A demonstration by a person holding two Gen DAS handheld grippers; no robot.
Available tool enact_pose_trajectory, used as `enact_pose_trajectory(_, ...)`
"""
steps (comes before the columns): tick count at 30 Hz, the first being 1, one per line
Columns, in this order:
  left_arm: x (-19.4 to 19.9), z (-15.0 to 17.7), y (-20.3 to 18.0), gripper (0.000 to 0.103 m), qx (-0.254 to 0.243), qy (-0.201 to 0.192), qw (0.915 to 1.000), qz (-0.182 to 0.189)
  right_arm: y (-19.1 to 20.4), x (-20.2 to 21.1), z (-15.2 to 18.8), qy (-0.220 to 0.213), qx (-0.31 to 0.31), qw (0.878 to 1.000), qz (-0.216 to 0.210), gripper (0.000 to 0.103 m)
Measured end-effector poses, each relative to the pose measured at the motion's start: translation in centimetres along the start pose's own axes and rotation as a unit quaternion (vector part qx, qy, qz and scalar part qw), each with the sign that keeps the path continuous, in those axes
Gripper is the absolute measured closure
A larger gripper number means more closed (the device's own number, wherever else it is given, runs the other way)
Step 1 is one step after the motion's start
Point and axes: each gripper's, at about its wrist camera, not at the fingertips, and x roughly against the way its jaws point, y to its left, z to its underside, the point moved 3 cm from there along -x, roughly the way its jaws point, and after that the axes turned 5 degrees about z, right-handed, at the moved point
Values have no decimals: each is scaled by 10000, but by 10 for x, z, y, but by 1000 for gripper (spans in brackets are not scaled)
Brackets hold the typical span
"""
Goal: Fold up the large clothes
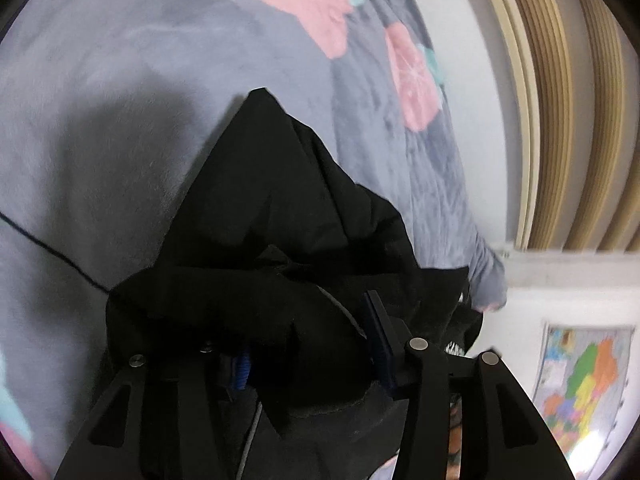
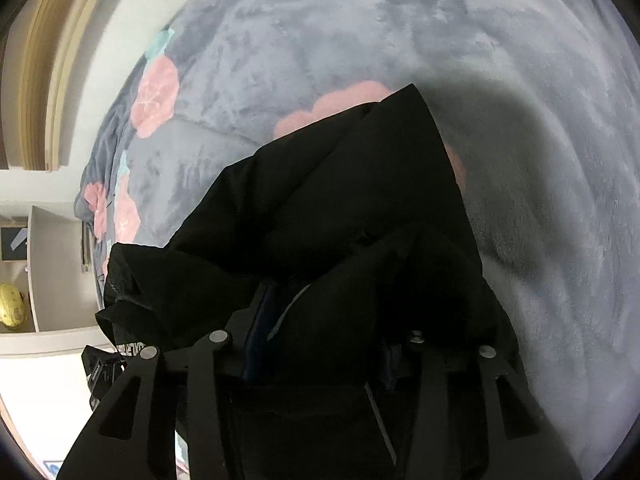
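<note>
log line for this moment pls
step: fold in progress | left tool: shut on black garment | right tool: shut on black garment | garment bunched above grey floral blanket

Fingertips (image 1: 378,344) under black garment (image 1: 280,208)

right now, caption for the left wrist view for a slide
Left gripper clamps a bunched black garment above a grey floral blanket.

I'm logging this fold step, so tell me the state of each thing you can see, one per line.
Black garment: bunched, lifted over the bed, gripped by both grippers.
Left gripper: shut on the garment.
Right gripper: shut on the garment.
Grey floral blanket: spread over the bed, rumpled.
</note>
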Motion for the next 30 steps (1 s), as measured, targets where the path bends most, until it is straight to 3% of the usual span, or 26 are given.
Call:
enact_pose_trajectory(4,38,16,-31,48,-1003,230,9947,86,2,31,6,-60,161,9998,-70,53)
enact_pose_trajectory(7,81,37,-49,43,-1436,359,9878,480,7,69,13,-256,430,9983,-299,49)
enact_pose_trajectory(9,111,47,-58,29,-1645,224,9839,660,7,103,22,-428,577,9959,-550,47)
enact_pose_trajectory(11,136,54,-66,24,-1843,-18,9800,752,6,127,30,-712,768,9935,-450,41)
enact_pose_trajectory(13,153,58,-75,23,-2011,-216,9758,834,7,143,36,-1045,960,9898,-85,18)
enact_pose_trajectory(14,156,57,-77,22,-2069,-320,9750,740,8,151,41,-1270,1137,9852,174,16)
enact_pose_trajectory(18,131,40,-69,22,-2070,-386,9773,-224,14,140,41,-1330,1567,9772,539,16)
enact_pose_trajectory(21,95,15,-52,22,-1885,-357,9782,-800,18,113,33,-1392,2054,9605,1257,16)
enact_pose_trajectory(23,77,-1,-44,22,-1805,-392,9785,-913,20,95,23,-1406,2245,9524,1510,16)
enact_pose_trajectory(27,55,-25,-33,22,-1701,-270,9817,-812,22,77,-2,-1413,2300,9537,1325,16)
enact_pose_trajectory(30,36,-36,-27,22,-1719,-89,9802,-977,22,66,-19,-1383,2313,9556,1189,16)
